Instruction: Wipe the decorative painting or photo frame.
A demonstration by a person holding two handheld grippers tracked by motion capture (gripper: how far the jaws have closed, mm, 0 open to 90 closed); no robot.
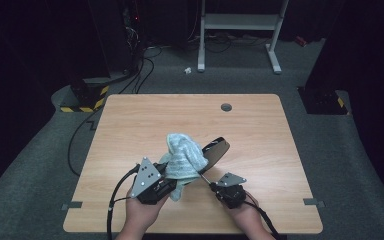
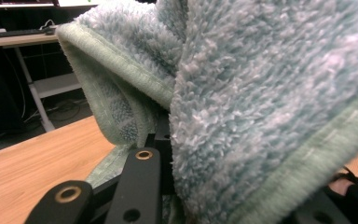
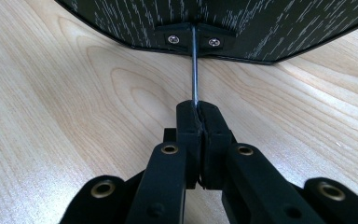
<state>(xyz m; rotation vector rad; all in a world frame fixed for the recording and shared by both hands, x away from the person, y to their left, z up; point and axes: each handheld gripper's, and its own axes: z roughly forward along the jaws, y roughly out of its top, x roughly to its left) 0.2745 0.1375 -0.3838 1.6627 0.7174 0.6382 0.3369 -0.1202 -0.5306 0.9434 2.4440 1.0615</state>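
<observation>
A fluffy pale blue-green towel [image 1: 184, 156] hangs bunched from my left gripper [image 1: 172, 181], held up above the wooden table [image 1: 130, 125]. It presses against a dark oval plate [image 1: 216, 150] that sits on a thin metal rod [image 1: 205, 178]. In the left gripper view the towel [image 2: 261, 93] drapes over the jaws and hides their tips; my left gripper [image 2: 168, 144] is shut on it. My right gripper [image 3: 198, 109] is shut on the rod [image 3: 194, 65], below the plate's black speckled back [image 3: 261, 23]. From above, my right gripper [image 1: 214, 186] is near the table's front.
A round grommet hole [image 1: 226, 107] lies near the table's far edge. On the floor beyond stand a white metal frame [image 1: 240, 22], a yellow-and-black striped base [image 1: 85, 100] and loose cables [image 1: 75, 145]. Both of the person's hands sit at the table's front edge.
</observation>
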